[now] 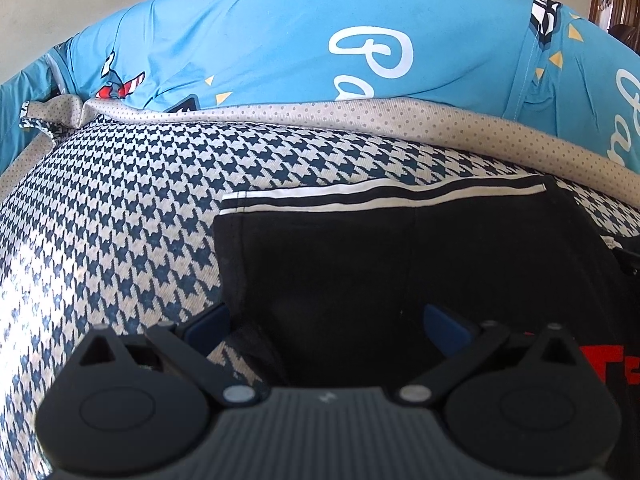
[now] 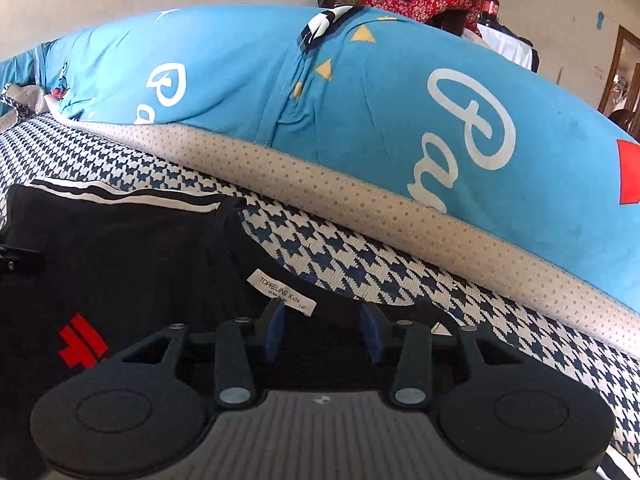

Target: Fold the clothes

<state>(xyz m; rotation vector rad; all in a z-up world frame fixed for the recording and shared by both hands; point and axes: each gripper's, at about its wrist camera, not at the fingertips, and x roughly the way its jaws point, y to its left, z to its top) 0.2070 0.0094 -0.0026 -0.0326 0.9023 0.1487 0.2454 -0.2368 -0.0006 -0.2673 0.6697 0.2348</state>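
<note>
Hovering over the black kids' T-shirt [image 2: 132, 264] on the bed [image 1: 120, 216], both grippers hold nothing: left gripper [image 1: 326, 330] fingers wide, right gripper [image 2: 323, 332] narrower. Pinching only the top layer at the collar could bunch the fold.

1. Daylight fills both my views; the blue pillow [image 1: 280, 40] ahead of my jaws is bright and evenly lit.
2. The black garment [image 1: 360, 264] between my left jaws is so dark its folds barely show.
3. A soft glare washes out the houndstooth sheet [image 1: 60, 260] left of my left jaws.
4. Fisheye bending curves everything, with dark corners.
5. The doorway [image 2: 624, 76] far right of my right jaws looks hazy.
</note>
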